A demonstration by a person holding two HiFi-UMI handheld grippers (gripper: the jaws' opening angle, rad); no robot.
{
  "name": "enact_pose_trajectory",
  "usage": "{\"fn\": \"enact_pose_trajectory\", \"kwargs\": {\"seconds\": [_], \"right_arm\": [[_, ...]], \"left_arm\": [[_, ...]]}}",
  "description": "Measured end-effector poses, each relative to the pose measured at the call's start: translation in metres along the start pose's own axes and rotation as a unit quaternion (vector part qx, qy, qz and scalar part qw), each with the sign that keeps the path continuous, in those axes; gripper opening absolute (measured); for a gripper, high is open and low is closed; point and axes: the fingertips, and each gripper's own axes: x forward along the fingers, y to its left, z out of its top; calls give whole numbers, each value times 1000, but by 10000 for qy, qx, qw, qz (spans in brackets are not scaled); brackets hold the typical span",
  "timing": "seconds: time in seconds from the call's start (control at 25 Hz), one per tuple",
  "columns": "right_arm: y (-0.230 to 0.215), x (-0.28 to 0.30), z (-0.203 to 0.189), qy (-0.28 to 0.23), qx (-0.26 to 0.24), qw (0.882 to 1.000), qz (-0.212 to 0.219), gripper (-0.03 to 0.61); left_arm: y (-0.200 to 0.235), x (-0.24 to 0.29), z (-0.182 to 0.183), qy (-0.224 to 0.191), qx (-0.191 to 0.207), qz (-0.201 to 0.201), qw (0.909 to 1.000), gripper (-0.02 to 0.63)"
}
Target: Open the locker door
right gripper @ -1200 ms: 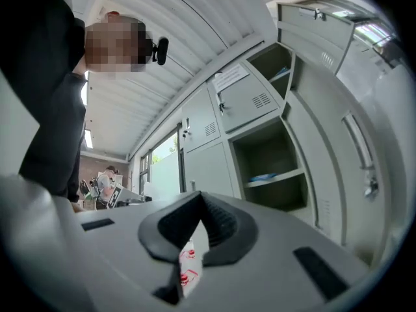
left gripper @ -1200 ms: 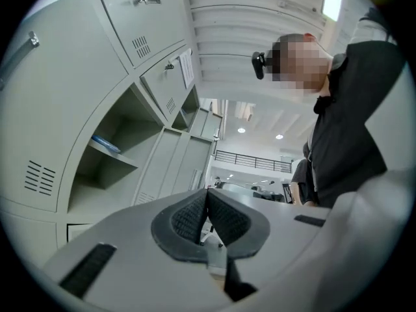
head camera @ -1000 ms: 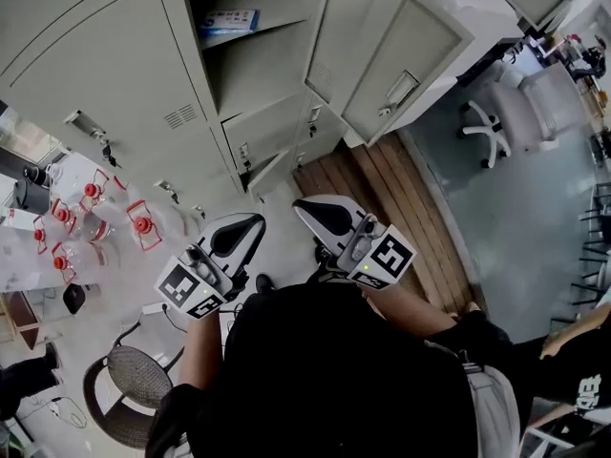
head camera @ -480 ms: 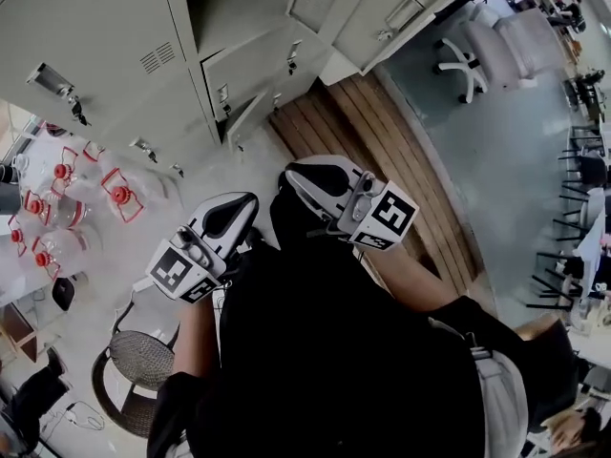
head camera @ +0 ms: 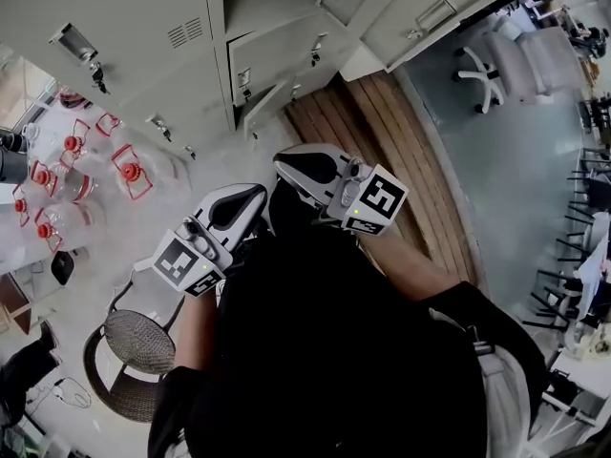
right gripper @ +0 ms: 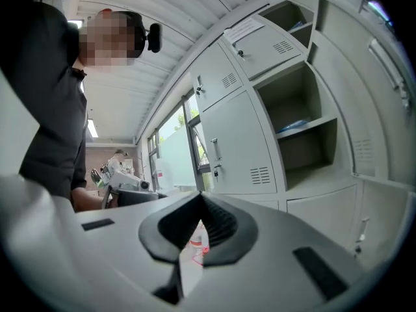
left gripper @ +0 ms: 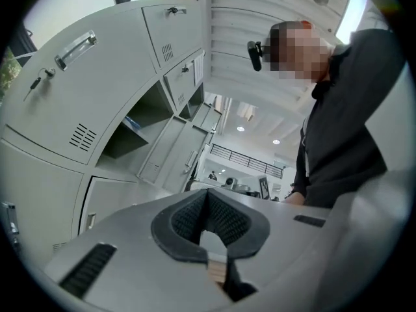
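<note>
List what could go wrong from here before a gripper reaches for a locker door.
1. The left gripper and right gripper both have jaws shut; unless opened, they would likely bump a handle rather than grip it.
2. The ajar low door juts out and could be struck.
3. The water jugs sit close on the left: trip risk.

Bare floor [head camera: 224, 156] lies between the left gripper [head camera: 253, 200], the right gripper [head camera: 283, 167] & the locker bank [head camera: 124, 27], so there's a clear lane fwd. Far right, an open locker door [head camera: 420, 12] stands out above the wooden strip [head camera: 382, 132] & blocks that side. A low small door [head camera: 270, 98] is ajar, jutting into the far-centre gap. Left: water bottles [head camera: 67, 175] w/ red caps crowd the floor by the lockers. Near left, a wicker chair [head camera: 134, 346] sits just beside the left arm. Far right, past the strip, a white office chair [head camera: 487, 60] stands on open floor.
</note>
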Motion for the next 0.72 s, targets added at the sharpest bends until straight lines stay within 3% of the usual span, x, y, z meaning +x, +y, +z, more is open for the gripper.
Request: {"fn": "enact_pose_trajectory", "kwargs": {"seconds": [0.4, 0.72], "right_arm": [[-15, -2, -4, 87, 55, 9998, -164, 12], [-22, -7, -12, 169, 198, 9994, -219, 12]], "left_arm": [[3, 12, 1, 66, 23, -74, 9999, 15], [6, 11, -17, 189, -213, -8, 9996, 15]]}}
